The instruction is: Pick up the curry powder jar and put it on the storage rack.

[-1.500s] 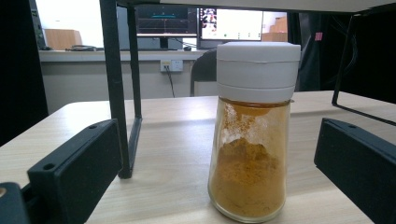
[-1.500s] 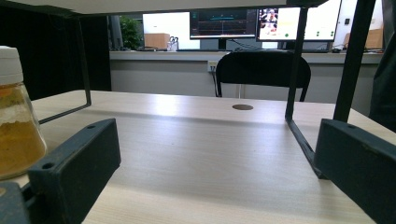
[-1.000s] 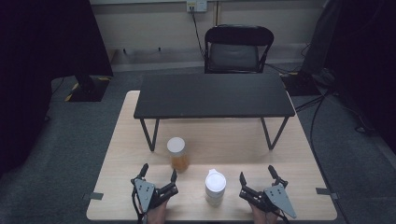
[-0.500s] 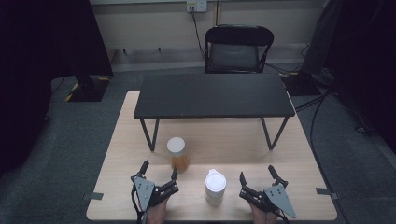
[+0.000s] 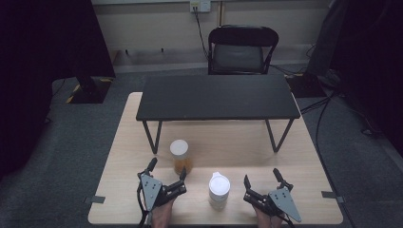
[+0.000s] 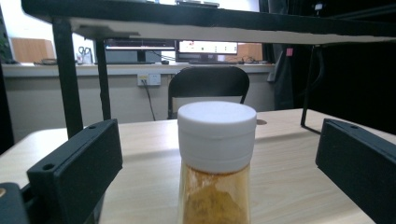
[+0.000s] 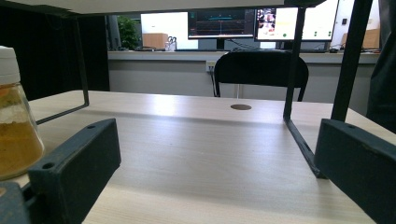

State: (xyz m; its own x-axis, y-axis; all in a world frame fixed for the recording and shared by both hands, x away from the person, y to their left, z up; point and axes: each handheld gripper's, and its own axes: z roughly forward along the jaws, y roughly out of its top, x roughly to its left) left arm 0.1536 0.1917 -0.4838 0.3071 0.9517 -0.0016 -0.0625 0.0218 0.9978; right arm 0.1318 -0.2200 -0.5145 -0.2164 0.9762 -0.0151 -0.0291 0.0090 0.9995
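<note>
I've got both claws low at the near edge of the light wood worktop (image 5: 128,142). Left claw (image 5: 167,172) has its jaws apart w/ nothing between them in the high view; it points at the spice jar (image 5: 180,156), which sits just ahead of it, not touching. In the left gripper view the jar (image 6: 216,158) stands upright btwn the two black jaws, white cap on top, orange-yellow powder inside, gaps on both sides. Right claw (image 5: 262,180) is also spread wide, holding nothing, bare worktop in front. A white-lidded container (image 5: 219,190) stands btwn the two claws, clear of each. Behind the jar a black low table (image 5: 216,97) sits on the worktop on thin metal legs. Beyond it, on the floor, a black chair (image 5: 242,50) faces me.
</note>
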